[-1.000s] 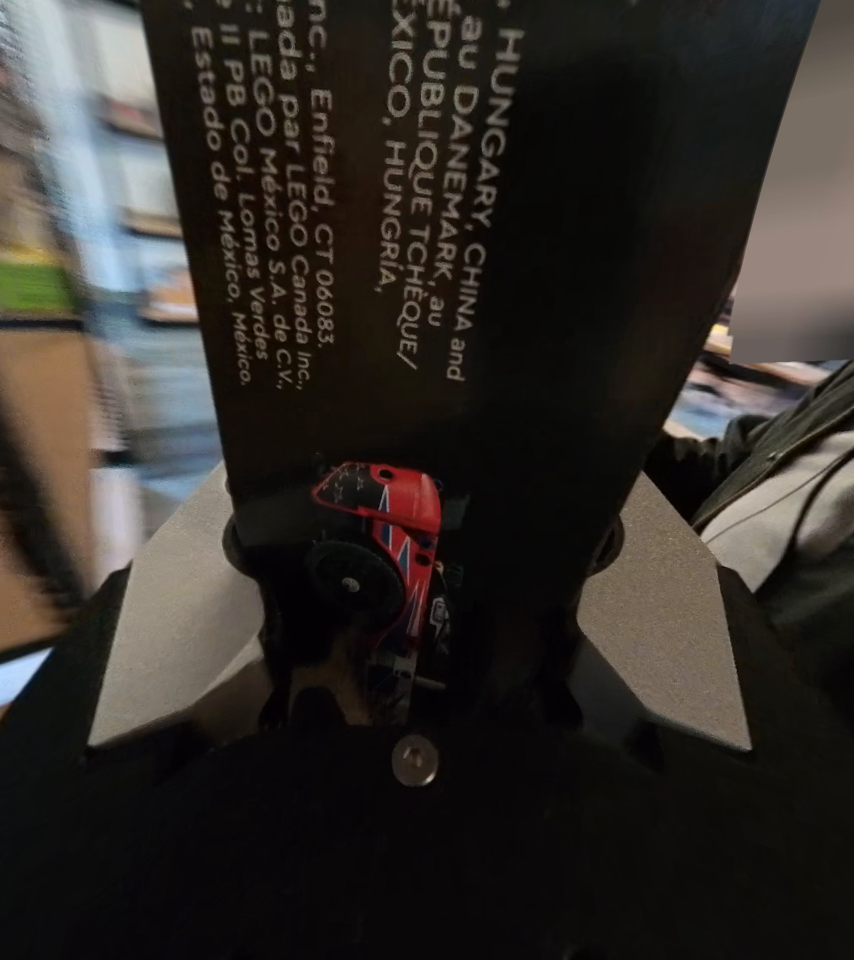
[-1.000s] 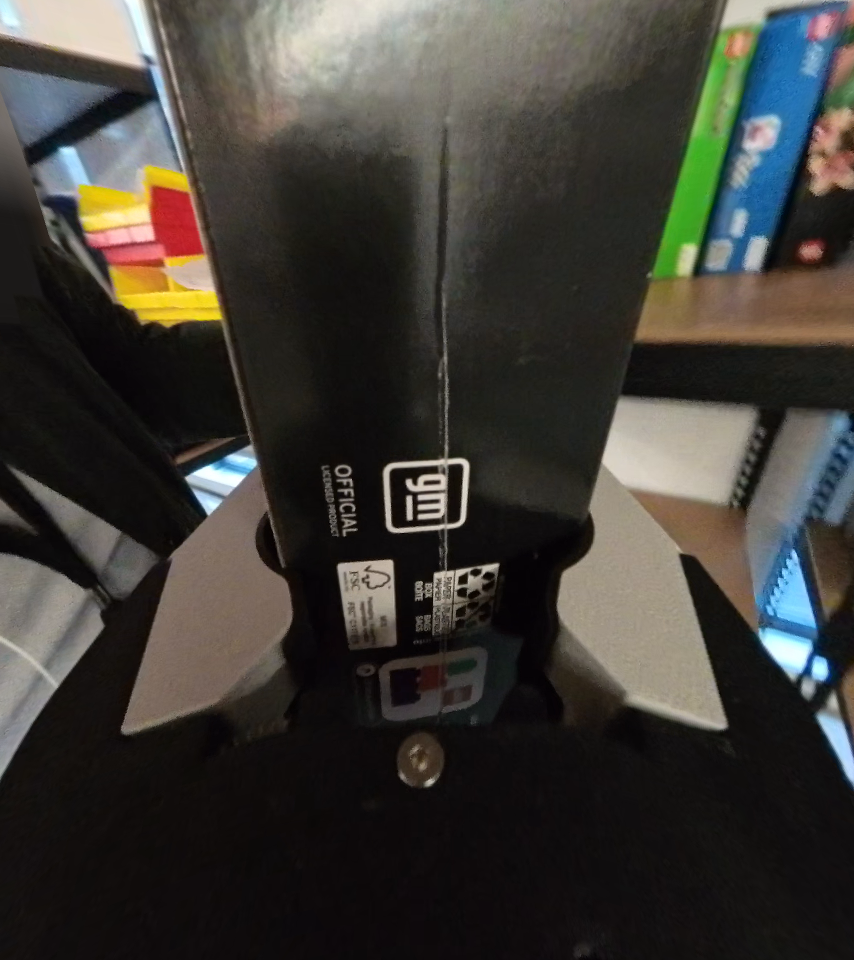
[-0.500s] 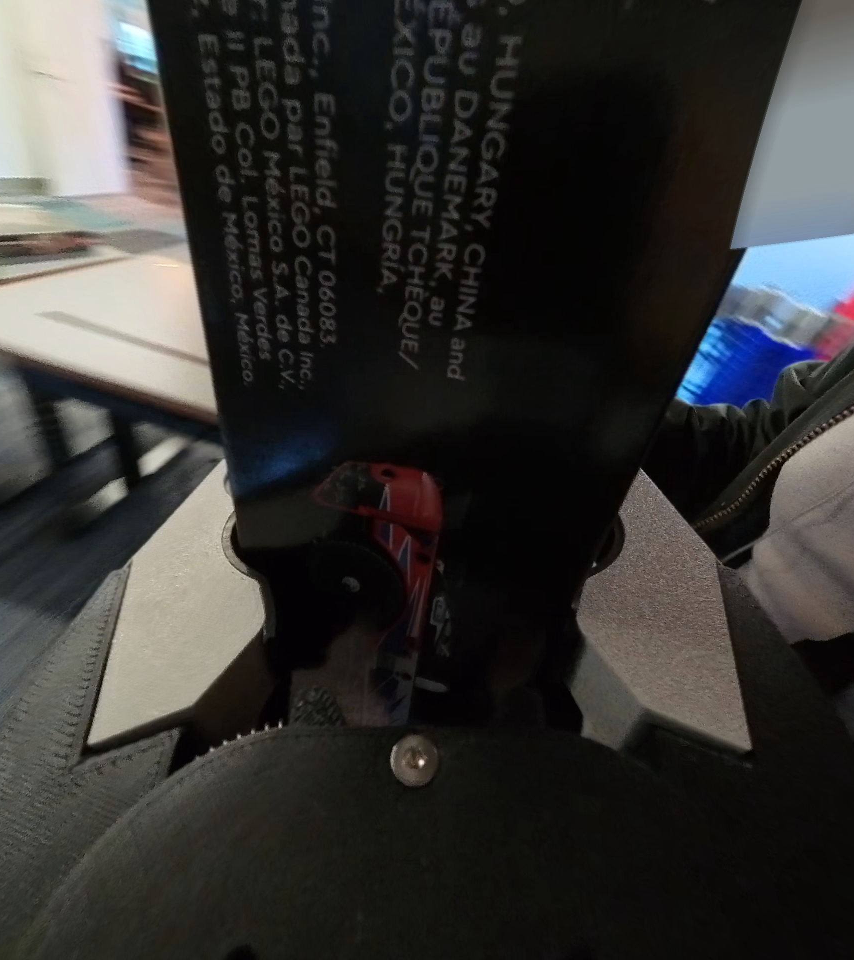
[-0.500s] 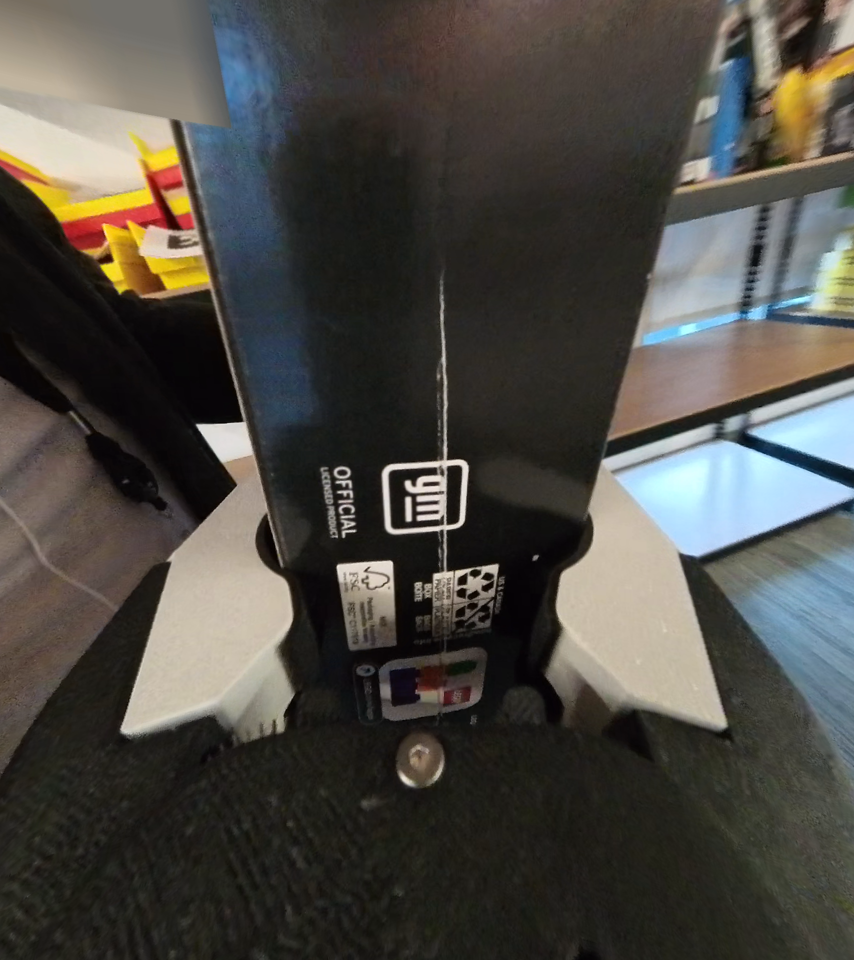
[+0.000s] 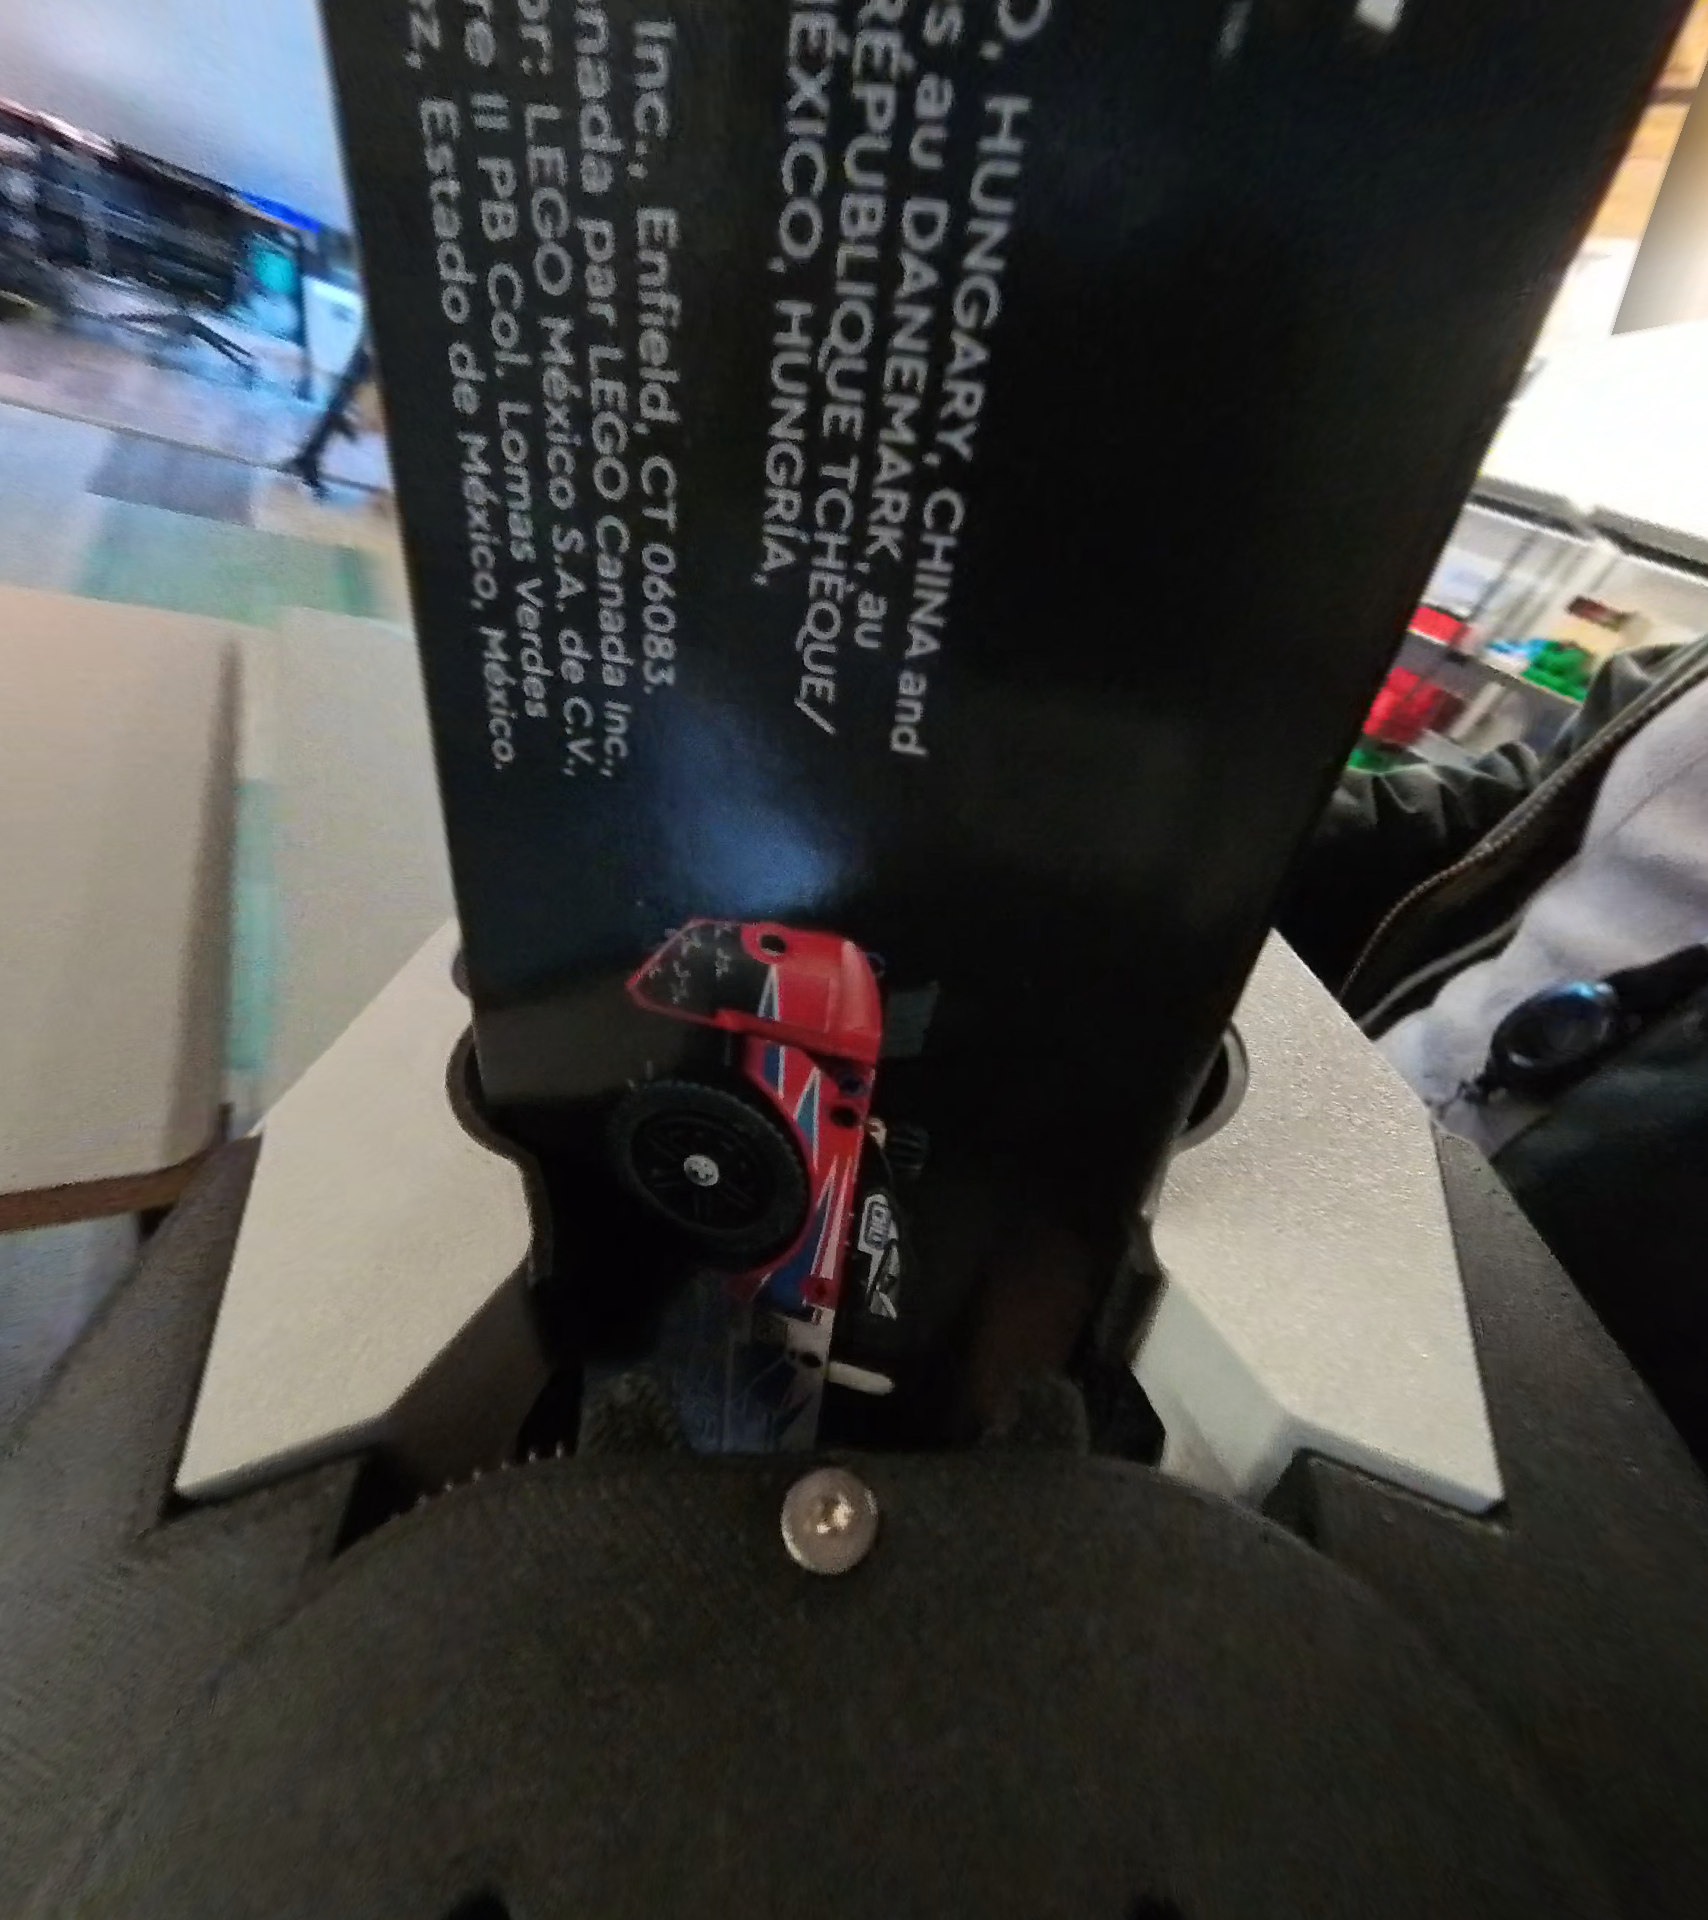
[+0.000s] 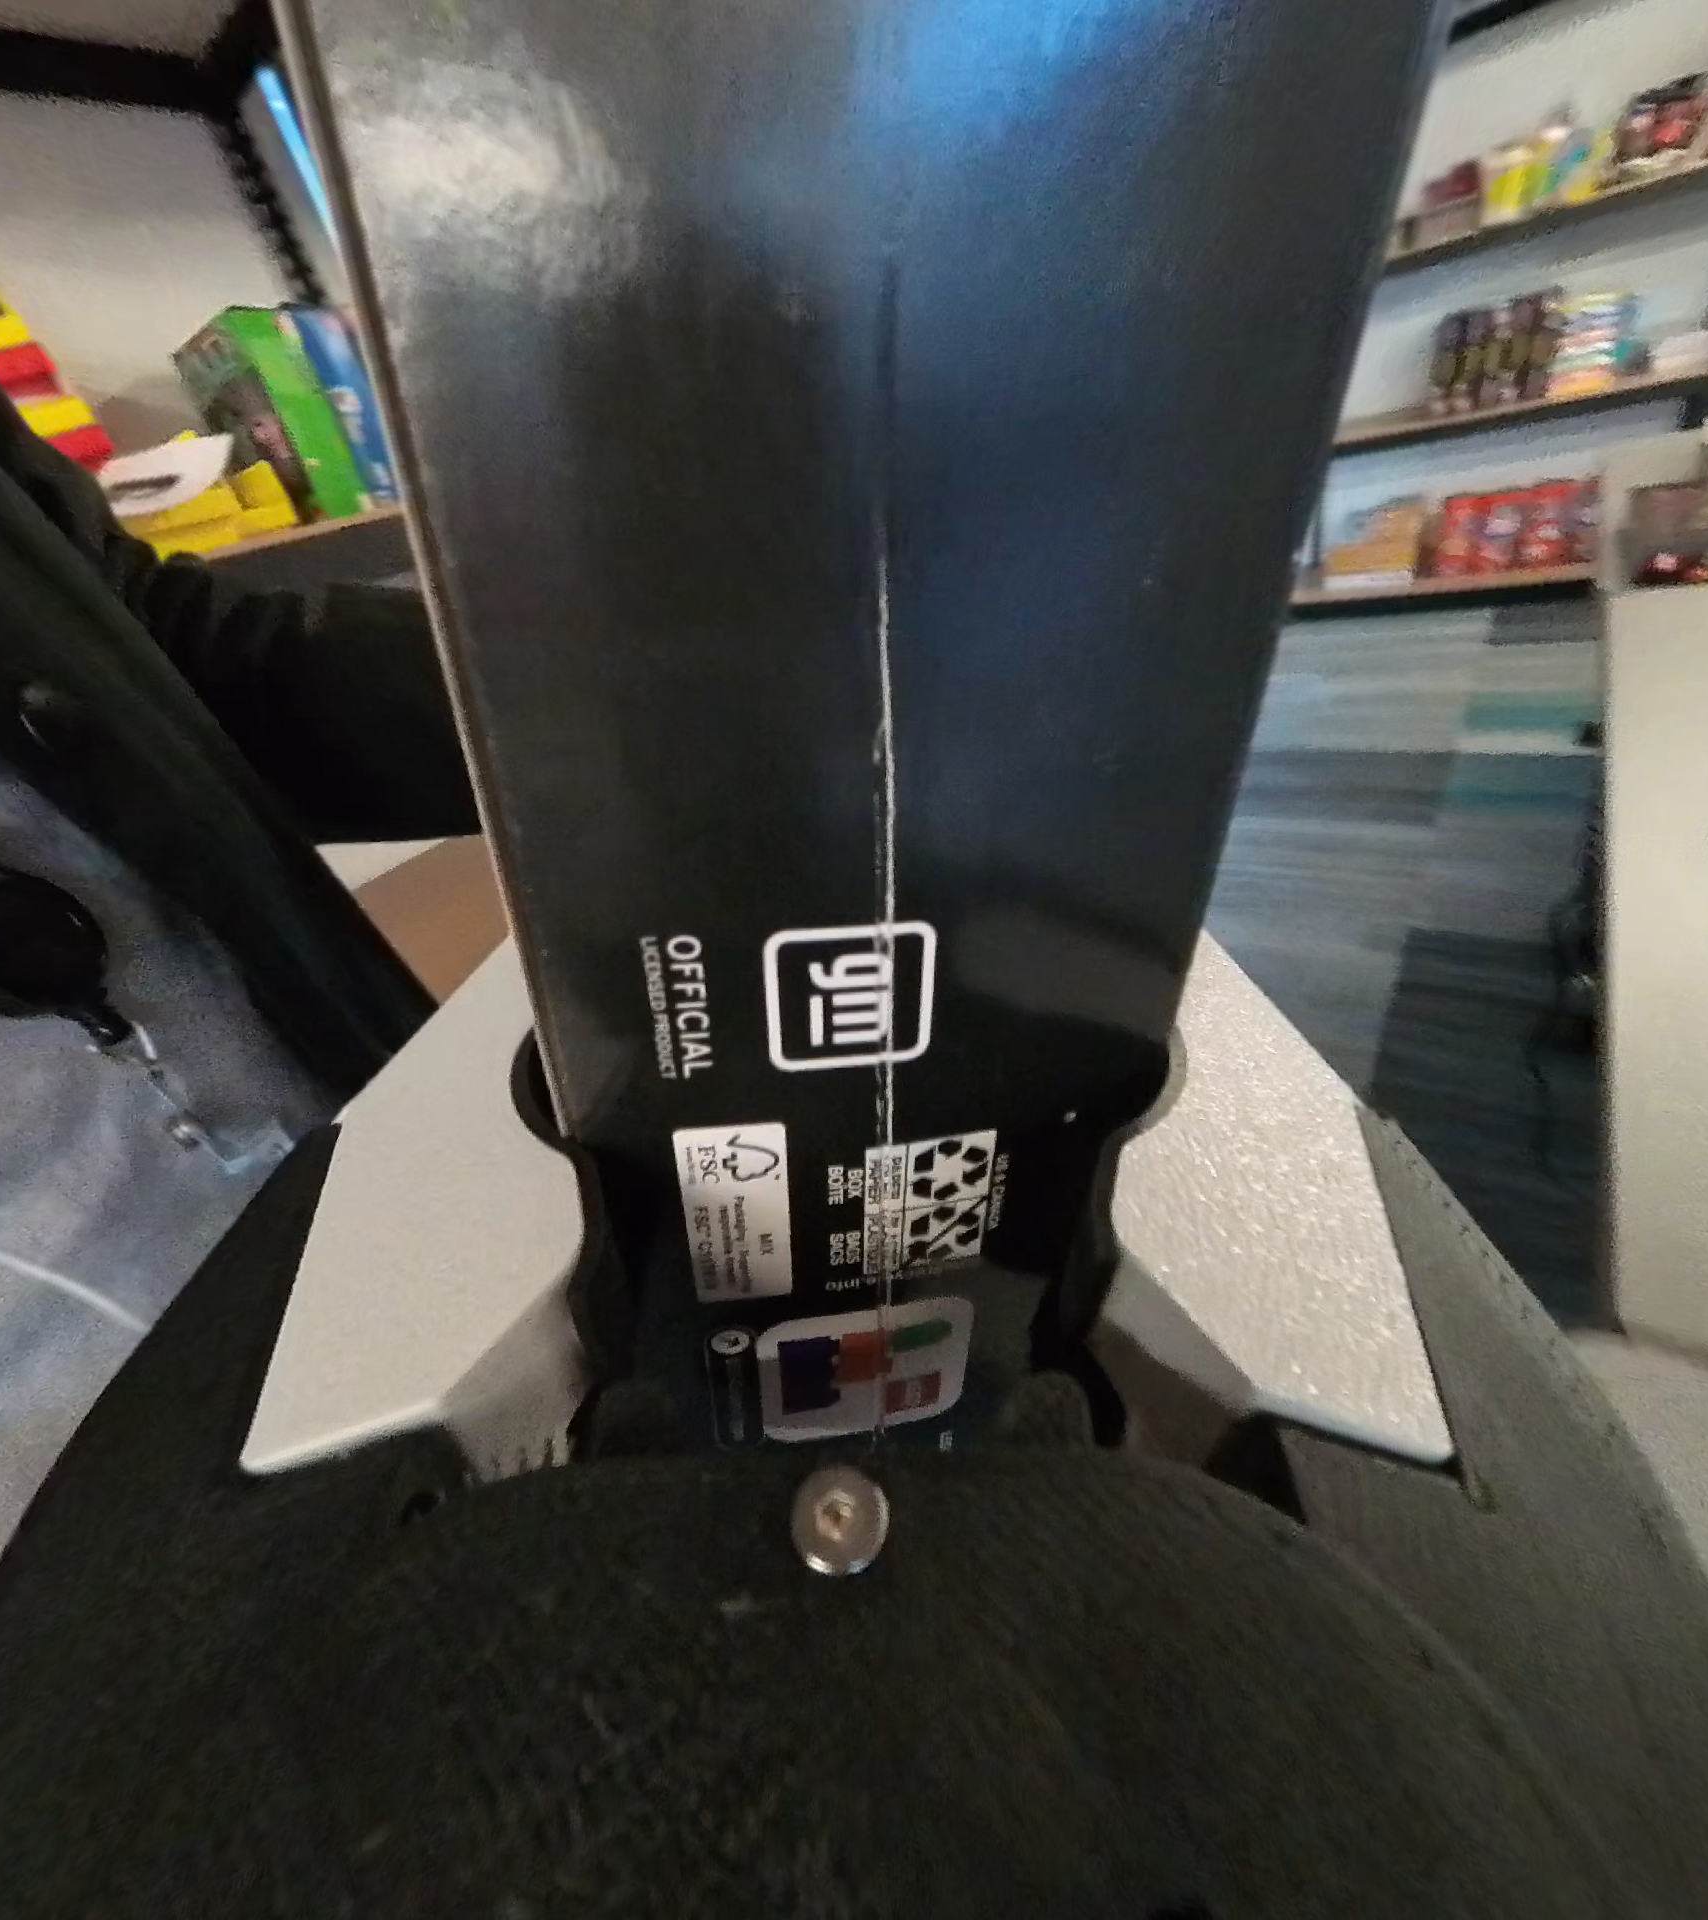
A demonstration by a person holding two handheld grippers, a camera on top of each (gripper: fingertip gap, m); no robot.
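Black box (image 5: pixel 1037 468), glossy cardboard, wedged between the left gripper (image 5: pixel 845 1122) fingers, jaws clamped on its narrow end; printed red toy car (image 5: pixel 777 1112) sits at the clamped end. Beyond the box, a pale table (image 5: pixel 50 852) to its left, a person's dark jacket (image 5: pixel 1608 935) to its right.

Same box (image 6: pixel 881 520) gripped by the right gripper (image 6: pixel 850 1143), jaws closed on its other end, white seam running lengthwise. Shelves (image 6: pixel 1556 416) of colourful boxes right of the box.

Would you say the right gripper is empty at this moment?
No, the right gripper is shut on the end of a black box.
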